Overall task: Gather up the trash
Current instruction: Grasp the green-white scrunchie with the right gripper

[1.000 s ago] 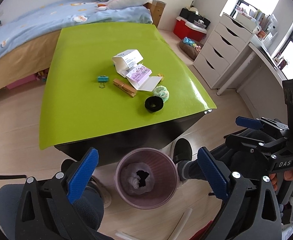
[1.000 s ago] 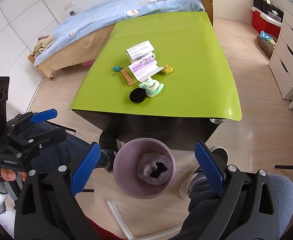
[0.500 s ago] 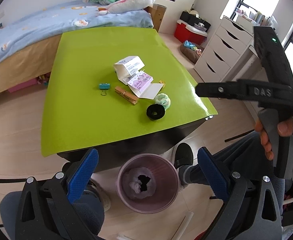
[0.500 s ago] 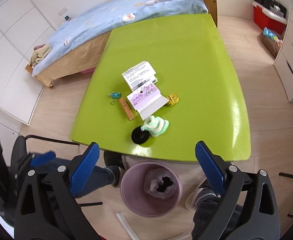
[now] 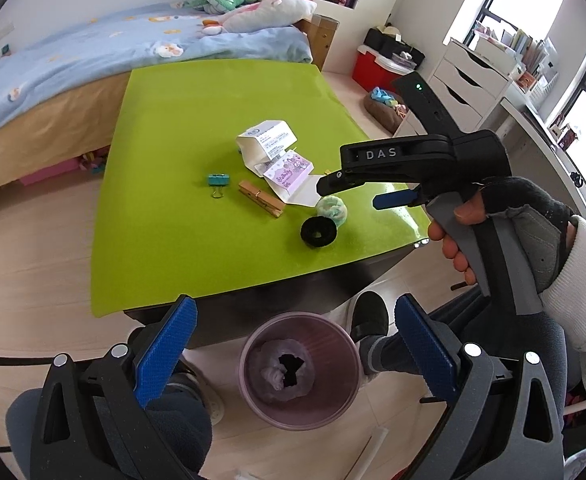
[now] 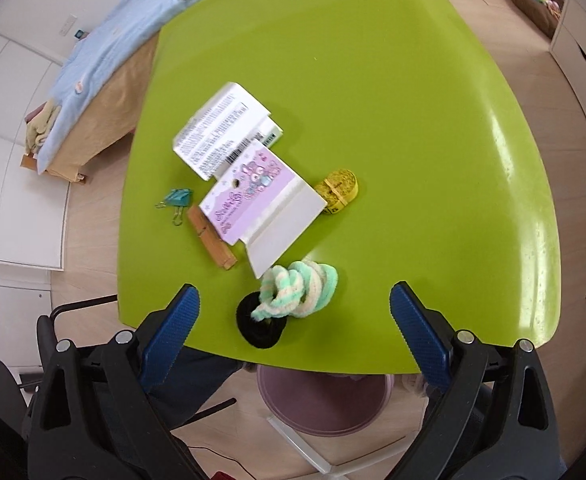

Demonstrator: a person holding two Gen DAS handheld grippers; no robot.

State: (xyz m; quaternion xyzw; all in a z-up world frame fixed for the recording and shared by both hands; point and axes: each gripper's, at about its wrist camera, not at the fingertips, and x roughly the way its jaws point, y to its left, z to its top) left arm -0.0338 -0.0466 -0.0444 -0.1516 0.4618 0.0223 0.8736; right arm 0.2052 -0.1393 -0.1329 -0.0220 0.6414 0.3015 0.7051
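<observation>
White printed box, flap open, purple card overlapping, both tongs released

White printed box and purple flattened carton lying overlapped mid-table; pink bin on floor below near edge, crumpled liner inside.

Left wrist views table from afar; right wrist looks down nearer.
</observation>
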